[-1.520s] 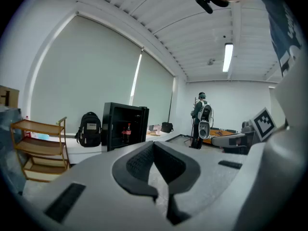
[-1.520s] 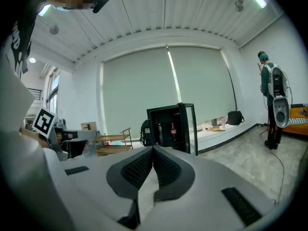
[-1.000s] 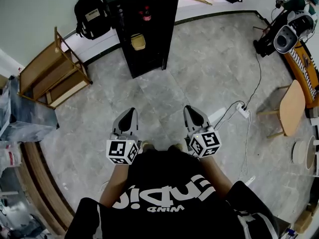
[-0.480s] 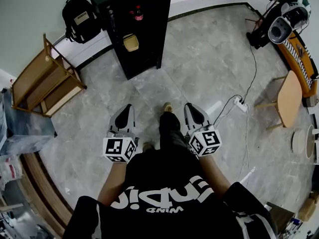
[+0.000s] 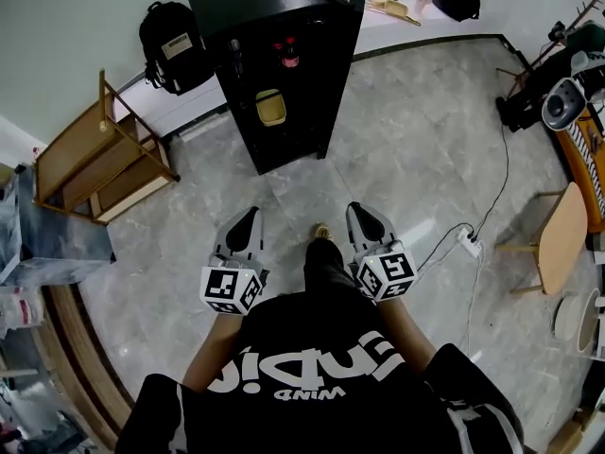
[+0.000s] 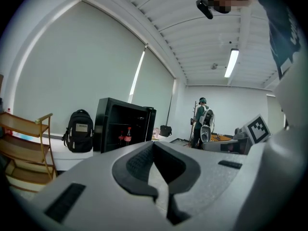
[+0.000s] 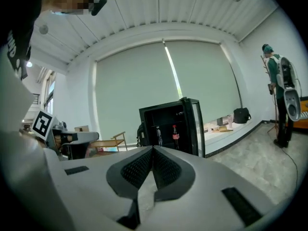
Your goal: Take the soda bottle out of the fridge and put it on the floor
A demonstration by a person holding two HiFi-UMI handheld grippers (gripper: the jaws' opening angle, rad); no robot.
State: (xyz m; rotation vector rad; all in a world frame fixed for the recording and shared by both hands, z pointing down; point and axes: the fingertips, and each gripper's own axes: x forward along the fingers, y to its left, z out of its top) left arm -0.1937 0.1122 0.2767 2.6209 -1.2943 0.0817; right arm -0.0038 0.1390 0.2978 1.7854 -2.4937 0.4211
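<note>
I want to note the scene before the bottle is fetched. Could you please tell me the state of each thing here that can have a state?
fridge: door open.
soda bottle: upright on a shelf inside the fridge.
left gripper: shut, nothing between the jaws.
right gripper: shut, nothing between the jaws.
backpack: upright against the wall, left of the fridge.

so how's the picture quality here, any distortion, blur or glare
Head view: heavy fisheye bends the floor edge; evenly lit and sharp. Left gripper view: dark round vignette, the left tool looms soft up close, and the ceiling lamp is bright but not flaring. Right gripper view: same vignette, the fridge interior is dark, and the soda bottle is small yet legible.
</note>
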